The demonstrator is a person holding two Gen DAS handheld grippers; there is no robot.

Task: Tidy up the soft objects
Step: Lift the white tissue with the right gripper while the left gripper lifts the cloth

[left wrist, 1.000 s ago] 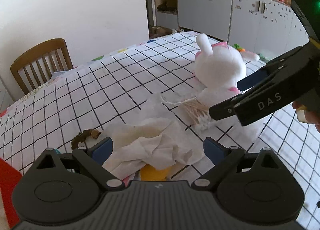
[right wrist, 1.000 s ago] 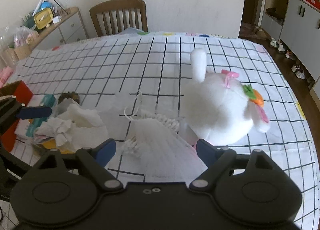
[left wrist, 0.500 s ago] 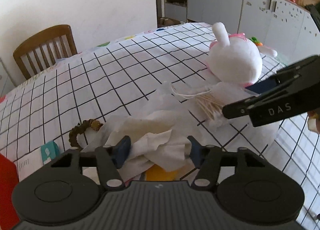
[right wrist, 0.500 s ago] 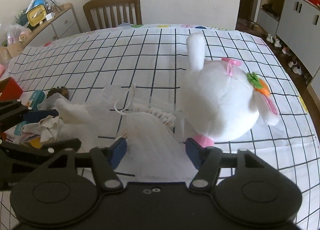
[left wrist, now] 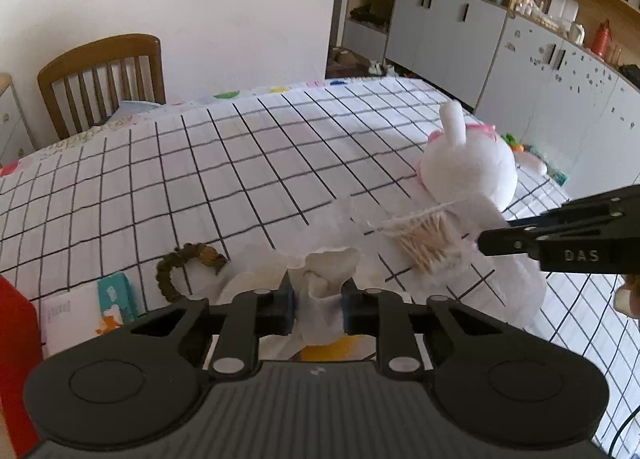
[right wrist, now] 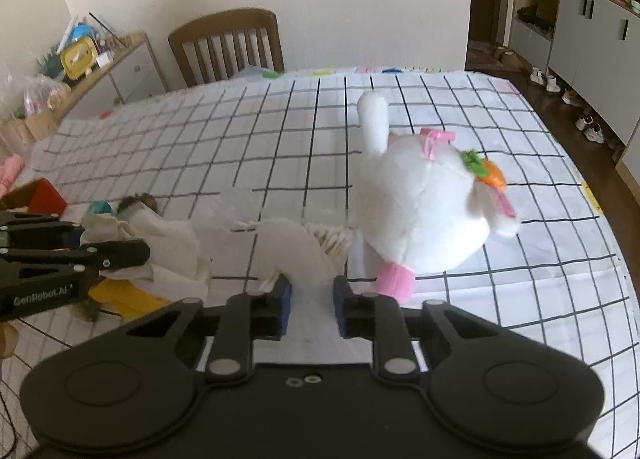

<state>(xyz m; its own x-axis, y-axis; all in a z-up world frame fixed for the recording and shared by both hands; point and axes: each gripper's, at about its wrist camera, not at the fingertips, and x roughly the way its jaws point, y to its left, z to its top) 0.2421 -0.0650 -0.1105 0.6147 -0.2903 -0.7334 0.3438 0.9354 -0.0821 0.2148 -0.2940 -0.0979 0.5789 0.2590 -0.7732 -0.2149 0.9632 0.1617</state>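
Left wrist view: you are pinching the crumpled white tissue wad point(left wrist: 320, 295) with your left hand-held gripper point(left wrist: 318, 301), whose jaws have just been closing and are now narrow on it. Your right hand-held gripper point(right wrist: 312, 305) has likewise just been closing and is now gripping the translucent plastic bag of cotton swabs point(right wrist: 294, 251), which lies just beside the white plush rabbit with the pink bow point(right wrist: 420, 215) on the grid-patterned bench point(right wrist: 480, 299). You are at the grasping step for both soft items. Next, you will probably be lifting each clear of the yellow object under the tissue, away from the rabbit, keeping the limp bag from spilling.
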